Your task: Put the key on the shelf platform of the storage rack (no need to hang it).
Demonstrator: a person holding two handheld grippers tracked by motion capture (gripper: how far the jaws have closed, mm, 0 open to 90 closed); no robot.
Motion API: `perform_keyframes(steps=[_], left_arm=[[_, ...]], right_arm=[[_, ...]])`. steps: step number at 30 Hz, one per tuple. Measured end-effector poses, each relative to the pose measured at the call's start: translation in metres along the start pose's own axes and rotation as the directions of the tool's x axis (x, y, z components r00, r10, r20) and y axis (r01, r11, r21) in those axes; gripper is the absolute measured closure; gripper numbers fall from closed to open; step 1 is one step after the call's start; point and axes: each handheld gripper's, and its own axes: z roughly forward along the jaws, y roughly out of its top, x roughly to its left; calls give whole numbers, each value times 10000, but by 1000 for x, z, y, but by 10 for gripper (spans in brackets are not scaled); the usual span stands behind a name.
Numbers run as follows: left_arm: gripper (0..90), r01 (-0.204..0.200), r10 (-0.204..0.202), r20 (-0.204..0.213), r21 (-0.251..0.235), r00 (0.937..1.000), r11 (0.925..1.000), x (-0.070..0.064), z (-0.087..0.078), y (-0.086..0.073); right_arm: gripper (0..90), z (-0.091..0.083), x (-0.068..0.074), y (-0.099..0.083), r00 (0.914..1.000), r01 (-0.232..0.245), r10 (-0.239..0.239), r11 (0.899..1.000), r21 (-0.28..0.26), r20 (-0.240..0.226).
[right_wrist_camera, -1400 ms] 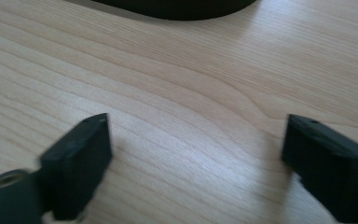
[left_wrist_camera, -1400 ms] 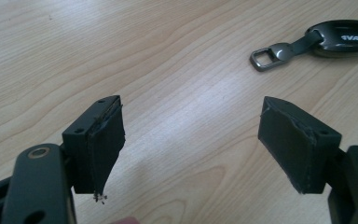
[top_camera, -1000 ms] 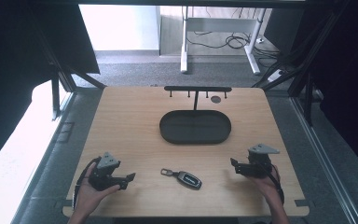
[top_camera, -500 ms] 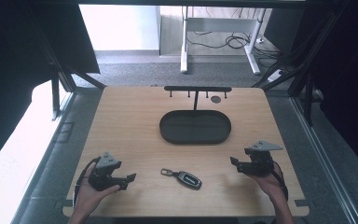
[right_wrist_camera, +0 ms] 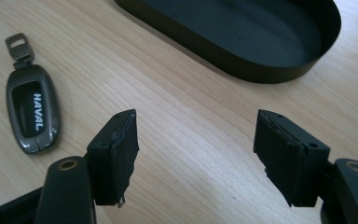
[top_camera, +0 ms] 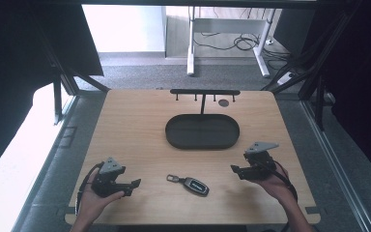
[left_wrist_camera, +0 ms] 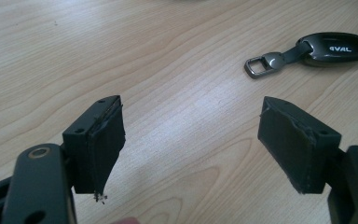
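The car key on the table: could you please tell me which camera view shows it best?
The right gripper view: the car key lies whole and close, its HAVAL lettering readable. The left gripper view shows the key farther off, its lettering cut short. The high view shows it small, between the two claws.

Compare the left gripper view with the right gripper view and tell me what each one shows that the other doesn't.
Left gripper view alone: the left claw, jaws wide apart with nothing between them, and the key fob's metal loop turned toward it. Right gripper view alone: the right claw, also open, and the black oval tray, nothing in the part in view. Both: the key fob lying flat on the wooden table.
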Motion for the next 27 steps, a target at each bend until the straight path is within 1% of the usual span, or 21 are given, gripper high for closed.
perform_keyframes(steps=[1, 6, 7, 8, 9, 13, 14, 21, 24, 27], left_arm=[[230, -8, 8, -3, -31, 10000, 10000, -1, -1, 0], [230, -48, 48, -3, -74, 10000, 10000, -1, -2, 1], [230, -65, 65, -17, -40, 10000, 10000, -1, -1, 1], [230, -65, 65, -17, -40, 10000, 10000, -1, -1, 1], [230, -47, 47, -15, -28, 10000, 10000, -1, 0, 1], [230, -38, 38, -14, 20, 10000, 10000, -1, 1, 1], [230, -56, 56, -5, 17, 10000, 10000, -1, 0, 1], [230, -61, 61, -17, -80, 10000, 9999, -1, -2, 1], [230, -62, 62, -5, -41, 10000, 10000, -1, -2, 1], [230, -94, 94, 8, -21, 10000, 10000, -1, -1, 1]], right_arm=[[319, -1, 4, 5, 9998, 164, -163, 9998, 148, -103], [324, 0, 12, 16, 9973, 547, -526, 9977, 400, -514], [325, 0, 13, 18, 9966, 584, -555, 9972, 469, -608], [325, 0, 13, 18, 9966, 584, -555, 9972, 469, -608], [326, 2, 17, 23, 9952, 714, -671, 9957, 585, -718], [327, 4, 21, 28, 9928, 894, -838, 9939, 650, -854], [328, 6, 24, 32, 9905, 1016, -944, 9924, 697, -999], [329, 13, 37, 44, 9833, 1410, -1279, 9852, 977, -1298], [333, 17, 41, 47, 9800, 1518, -1355, 9826, 1070, -1455], [333, 20, 44, 49, 9779, 1661, -1475, 9785, 1222, -1484]])
